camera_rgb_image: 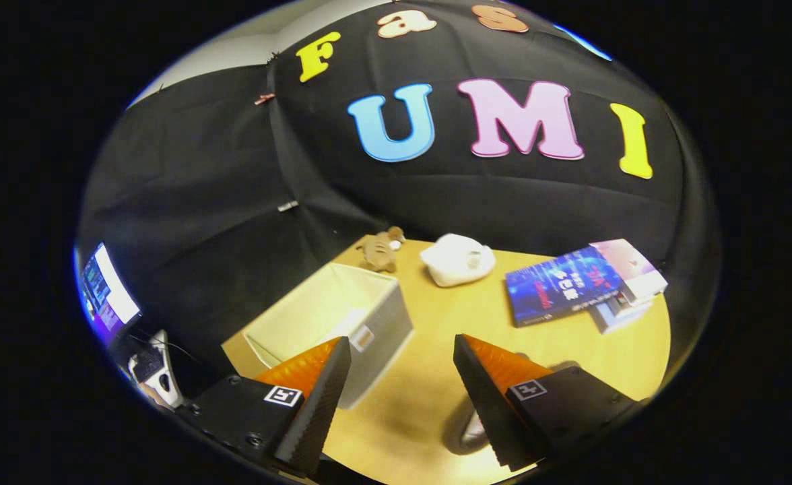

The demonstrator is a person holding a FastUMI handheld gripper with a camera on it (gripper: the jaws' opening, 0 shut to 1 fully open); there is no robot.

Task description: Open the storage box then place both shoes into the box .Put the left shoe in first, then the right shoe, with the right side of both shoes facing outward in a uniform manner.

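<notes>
Gripper [401, 347] fingers are held wide apart at the bottom of the frame, with nothing grasped between them; bare tabletop is seen in the gap. Above and to the left of the left finger [315, 397], the box [369, 316] is found at lower centre-left, its top open and its pale inside exposed; its near wall is partly hidden behind that finger. The box is set at the table's [436, 377] left edge, with dark booth cloth just beyond it. Under the right finger [490, 397], a dark rounded object [465, 428] is partly seen on the table; what it is cannot be told. Beyond the fingers, a broad stretch of free tabletop is left at centre. At the table's far edge, a small brown toy [380, 249] and a white bundle [457, 259] are placed near each other. At right of centre, books [581, 283] are stacked near the table's right edge. At the far left, a lit screen [105, 291] is seen off the table.
</notes>
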